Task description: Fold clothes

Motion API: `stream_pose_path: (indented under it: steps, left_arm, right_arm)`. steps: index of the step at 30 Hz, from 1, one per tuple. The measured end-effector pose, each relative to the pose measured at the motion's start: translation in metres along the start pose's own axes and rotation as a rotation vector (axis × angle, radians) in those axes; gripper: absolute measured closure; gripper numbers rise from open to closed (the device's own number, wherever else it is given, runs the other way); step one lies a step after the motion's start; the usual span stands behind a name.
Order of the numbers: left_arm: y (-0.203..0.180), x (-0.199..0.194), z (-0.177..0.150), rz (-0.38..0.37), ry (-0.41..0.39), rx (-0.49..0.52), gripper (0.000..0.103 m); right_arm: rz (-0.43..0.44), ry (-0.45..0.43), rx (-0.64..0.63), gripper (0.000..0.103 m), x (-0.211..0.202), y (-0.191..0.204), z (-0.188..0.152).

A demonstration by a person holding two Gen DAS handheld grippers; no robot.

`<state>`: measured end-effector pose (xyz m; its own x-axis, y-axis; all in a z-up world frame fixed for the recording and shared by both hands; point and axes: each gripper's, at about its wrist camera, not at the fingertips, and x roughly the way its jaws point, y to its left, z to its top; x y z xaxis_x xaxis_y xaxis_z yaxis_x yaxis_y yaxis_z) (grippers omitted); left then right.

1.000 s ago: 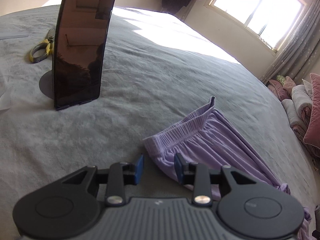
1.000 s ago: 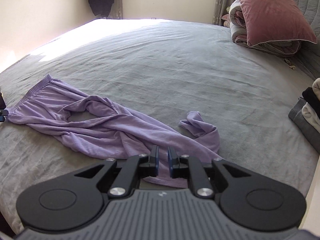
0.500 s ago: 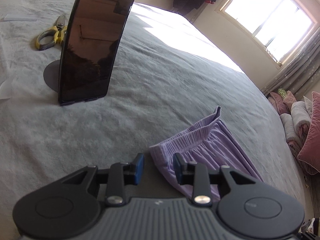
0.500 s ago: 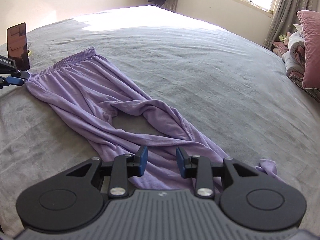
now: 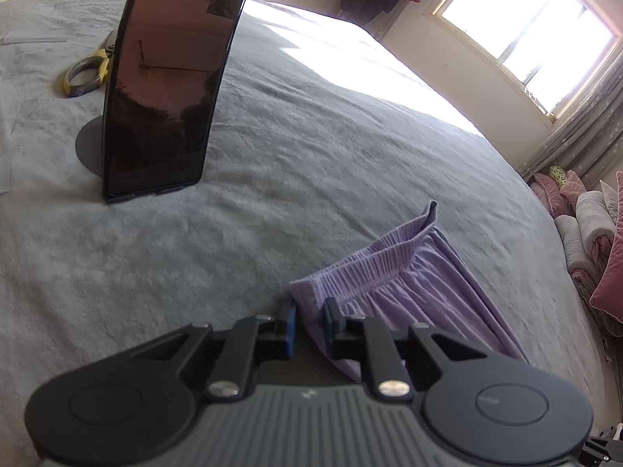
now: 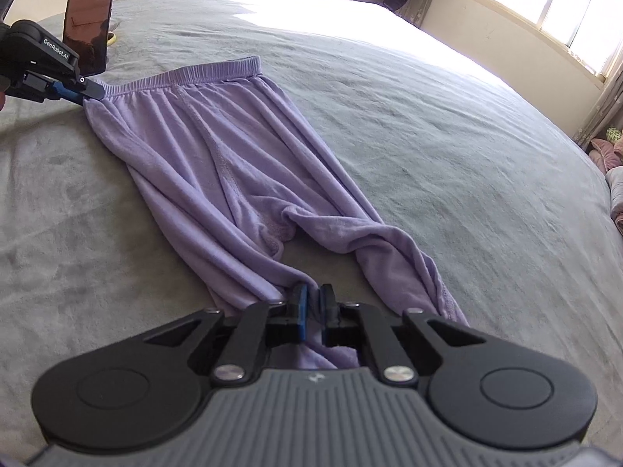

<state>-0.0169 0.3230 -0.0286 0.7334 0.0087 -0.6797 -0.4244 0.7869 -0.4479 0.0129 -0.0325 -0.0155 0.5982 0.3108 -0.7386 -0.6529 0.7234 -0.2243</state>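
Left tool (image 5: 309, 313) closing on the waistband corner of the purple trousers (image 6: 218, 155), right tool (image 6: 311, 299) pinching a leg, on the bed (image 6: 447, 136)

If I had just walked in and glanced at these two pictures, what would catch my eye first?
Most likely the lilac trousers, stretched lengthwise on the grey bed. The left gripper is closing on a corner of the waistband, and the right gripper is shut on a trouser leg at the near end. Next, a dark phone stands upright beyond the waistband, with yellow-handled scissors behind it.
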Motion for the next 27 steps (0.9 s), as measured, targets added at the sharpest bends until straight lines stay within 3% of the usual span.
stream_pose_path:
  steps: [13,20,27]
  left_arm:
    - [0.011,-0.01,0.002,-0.054,0.006,-0.033,0.095]
    - [0.022,-0.016,0.003,-0.083,0.019,-0.059,0.096]
    - [0.029,-0.019,0.002,-0.09,0.038,-0.068,0.096]
  right_arm:
    - [0.081,-0.123,0.083,0.101,-0.09,0.009,-0.012]
    - [0.167,-0.102,0.071,0.102,-0.117,0.038,-0.028]
    - [0.246,-0.043,0.051,0.102,-0.117,0.076,-0.049]
